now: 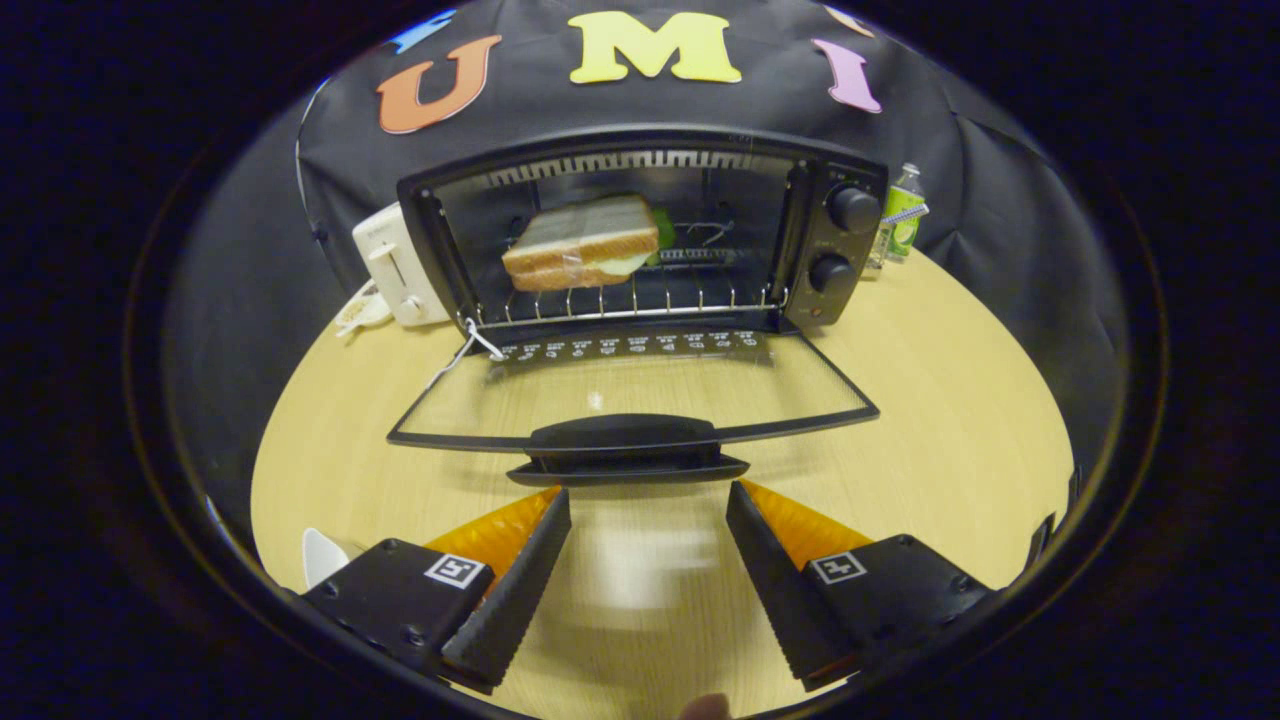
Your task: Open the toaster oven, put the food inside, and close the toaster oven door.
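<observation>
Now we are on the last step, by the look of it: the sandwich (585, 243) already sits on the wire rack (640, 305) inside the toaster oven (640, 235), toward the left of the cavity, and the door (630, 395) lies folded down flat toward us over the wooden table (950, 420). Our gripper (648, 505) is released, fingers spread wide with nothing between them, and the door handle (625, 450) sits just ahead of them at twelve o'clock.

What we need next, we reckon, is to get under or behind that handle and swing the door up and away until it meets the oven's front. The handle's long axis runs side to side, nine to three, so our fingers straddle its middle rather than line up along it. The door points straight back at us, hinge at the far edge.

The sandwich lies with its long side across the oven, slightly skewed, its cut face toward us. A white toaster (395, 265) stands at ten o'clock beside the oven, a small bottle (905, 215) at two.
</observation>
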Demonstrator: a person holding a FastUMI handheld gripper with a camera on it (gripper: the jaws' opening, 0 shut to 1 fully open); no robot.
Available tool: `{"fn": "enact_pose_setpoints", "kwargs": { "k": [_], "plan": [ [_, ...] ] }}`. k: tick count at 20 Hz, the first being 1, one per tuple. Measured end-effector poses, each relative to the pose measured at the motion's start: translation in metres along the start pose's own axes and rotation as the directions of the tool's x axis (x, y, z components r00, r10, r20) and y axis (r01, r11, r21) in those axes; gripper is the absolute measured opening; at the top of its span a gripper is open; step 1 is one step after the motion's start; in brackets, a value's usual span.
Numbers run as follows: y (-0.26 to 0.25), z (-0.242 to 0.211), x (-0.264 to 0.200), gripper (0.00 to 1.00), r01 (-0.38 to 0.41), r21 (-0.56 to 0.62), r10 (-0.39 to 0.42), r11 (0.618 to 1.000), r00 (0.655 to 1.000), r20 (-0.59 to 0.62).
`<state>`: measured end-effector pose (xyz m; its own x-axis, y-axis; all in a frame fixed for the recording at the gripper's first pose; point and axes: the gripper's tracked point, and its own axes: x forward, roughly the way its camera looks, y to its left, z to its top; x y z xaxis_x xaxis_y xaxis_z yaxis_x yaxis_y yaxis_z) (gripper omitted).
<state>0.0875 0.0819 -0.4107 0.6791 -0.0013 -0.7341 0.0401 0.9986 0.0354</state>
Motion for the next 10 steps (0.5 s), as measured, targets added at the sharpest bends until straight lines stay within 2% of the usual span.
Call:
{"fn": "enact_pose_setpoints", "kwargs": {
  "k": [4,10],
  "plan": [
    [0.002,0.066,-0.016,1.0,-0.008,-0.008,0.009,1.0,0.994,0.106],
    [0.001,0.154,-0.048,1.0,-0.015,-0.019,0.019,1.0,0.966,0.259]
  ]
}}
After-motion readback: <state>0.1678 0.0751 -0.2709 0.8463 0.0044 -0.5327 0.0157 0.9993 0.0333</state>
